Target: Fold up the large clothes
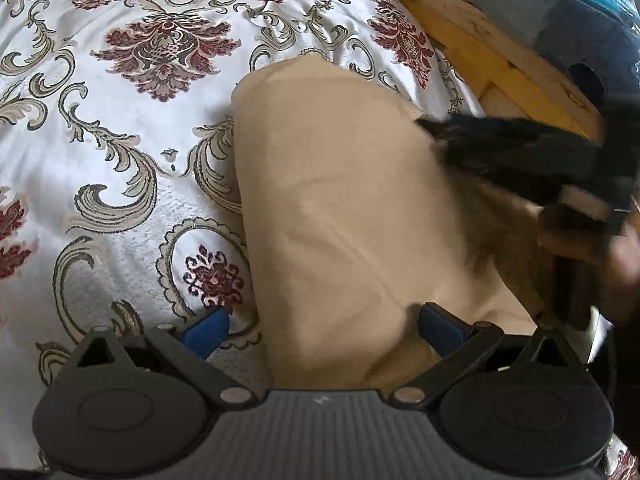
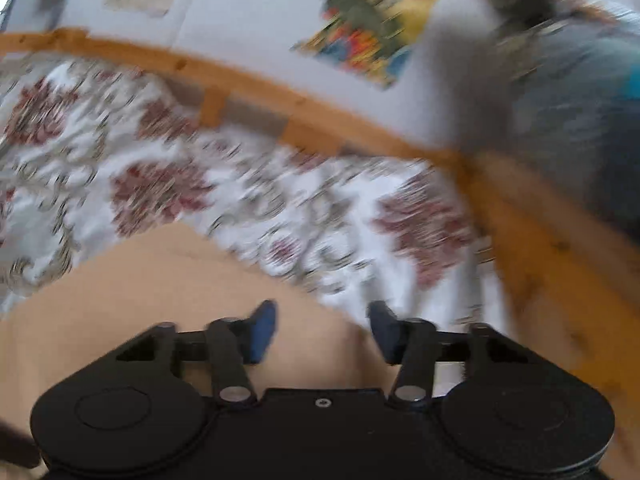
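The tan garment [image 1: 352, 216] is lying folded into a long, narrow panel on the bed's patterned bedspread [image 1: 100, 140], running straight ahead from the left tool [image 1: 320, 324] toward the wooden bed frame [image 1: 480, 52].

The left tool is standing wide open over the near end of the cloth. Its left finger is sitting just off the garment's edge above the bedspread, its right finger over the cloth itself, and neither pad is pressing on anything, so it is holding nothing.

The right tool [image 2: 322, 332] is showing its jaws partly open in its own blurred view, with only the near corner of the tan cloth below them and the bedspread beyond; nothing is being gripped there. In the left view it is appearing as a dark smear [image 1: 532, 160] off to the right of the left tool, above the garment's right edge, with a hand [image 1: 600, 248] behind it.

By my reading, one fold is laid and both tools are free, getting set for the next one.

The next move is likely calling for both tools to take hold of one end of the panel, the left on the near left corner and the right on the corner beside it, then carrying that end forward over the far end so the edges meet squarely. A grip on a single layer could be pulling the earlier fold apart.
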The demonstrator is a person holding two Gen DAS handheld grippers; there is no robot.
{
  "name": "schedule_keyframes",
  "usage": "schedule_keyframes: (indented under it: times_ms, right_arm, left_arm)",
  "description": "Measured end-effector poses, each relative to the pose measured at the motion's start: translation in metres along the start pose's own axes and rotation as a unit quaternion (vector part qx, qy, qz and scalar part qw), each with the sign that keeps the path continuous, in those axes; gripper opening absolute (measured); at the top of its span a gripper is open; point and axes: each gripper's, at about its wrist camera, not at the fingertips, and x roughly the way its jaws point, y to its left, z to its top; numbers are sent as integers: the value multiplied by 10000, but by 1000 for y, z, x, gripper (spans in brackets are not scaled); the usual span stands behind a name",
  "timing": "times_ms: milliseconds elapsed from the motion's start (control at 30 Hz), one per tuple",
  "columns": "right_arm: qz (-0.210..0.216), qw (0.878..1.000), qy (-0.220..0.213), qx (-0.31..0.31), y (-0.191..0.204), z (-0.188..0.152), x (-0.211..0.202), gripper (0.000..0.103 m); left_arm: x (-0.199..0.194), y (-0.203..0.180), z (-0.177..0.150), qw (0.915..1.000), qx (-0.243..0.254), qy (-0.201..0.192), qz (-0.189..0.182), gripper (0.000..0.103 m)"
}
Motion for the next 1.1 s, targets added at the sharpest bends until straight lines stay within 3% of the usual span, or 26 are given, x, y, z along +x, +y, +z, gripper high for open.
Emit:
schedule_keyframes:
  times_ms: [100, 133, 167, 400, 433, 467, 533, 667, 733, 833, 900, 967, 1000, 1033, 1067, 1100]
  right_arm:
    - [147, 9991, 356, -199, 10, -11, 29, 22]
    - [144, 9986, 423, -273, 13, -15, 34, 11]
    - [106, 9981, 466, -380, 17, -19, 39, 8]
    - [58, 9985, 492, -217, 12, -19, 34, 9]
    - [72, 9988, 464, -119, 8, -19, 26, 21]
    - [60, 9992, 404, 15, 4, -18, 15, 40]
    - [-63, 9992, 194, 344, -4, -19, -17, 60]
    - [-374, 9938, 78, 1042, -17, -33, -88, 75]
    - [-673, 9846, 118, 1610, -25, -47, -123, 76]
    - [-747, 9636, 323, 2548, -32, -77, -149, 76]
    - [-506, 9527, 468, 2962, -32, -96, -146, 76]
    - [-424, 9501, 553, 3040, -32, -104, -134, 76]
    - [-454, 9546, 579, 2886, -30, -104, -126, 75]
    - [-518, 9592, 624, 2709, -28, -103, -120, 67]
    - [-603, 9632, 656, 2537, -25, -102, -115, 51]
    - [-752, 9659, 695, 2378, -22, -101, -111, 42]
  left_arm:
    - [2, 1, 1, 10000, 52, 25, -22, 103]
    - [2, 1, 2, 10000, 77, 29, -34, 103]
    - [3, 1, 2, 9999, 99, 33, -38, 103]
    - [4, 3, 2, 9999, 128, 26, -60, 103]
    - [4, 3, 2, 9999, 113, 25, -59, 103]
    - [4, 4, 2, 9999, 99, 29, -61, 103]
    - [2, 4, 2, 10000, 63, 23, -51, 103]
    - [-8, 8, 1, 9999, -146, 27, -89, 102]
    - [-16, 11, -1, 9994, -295, 7, -206, 102]
    - [-29, 12, -5, 9986, -320, -110, -409, 102]
    - [-30, 6, -7, 9994, -59, -118, -333, 102]
    - [-27, -1, -8, 9997, 193, -139, -102, 103]
    - [-25, -2, -8, 9997, 168, -149, -63, 103]
    - [-23, 0, -8, 9999, 64, -127, -57, 103]
    - [-21, 3, -7, 9999, -82, -81, -69, 103]
    - [-19, 6, -7, 9998, -205, -26, -46, 103]
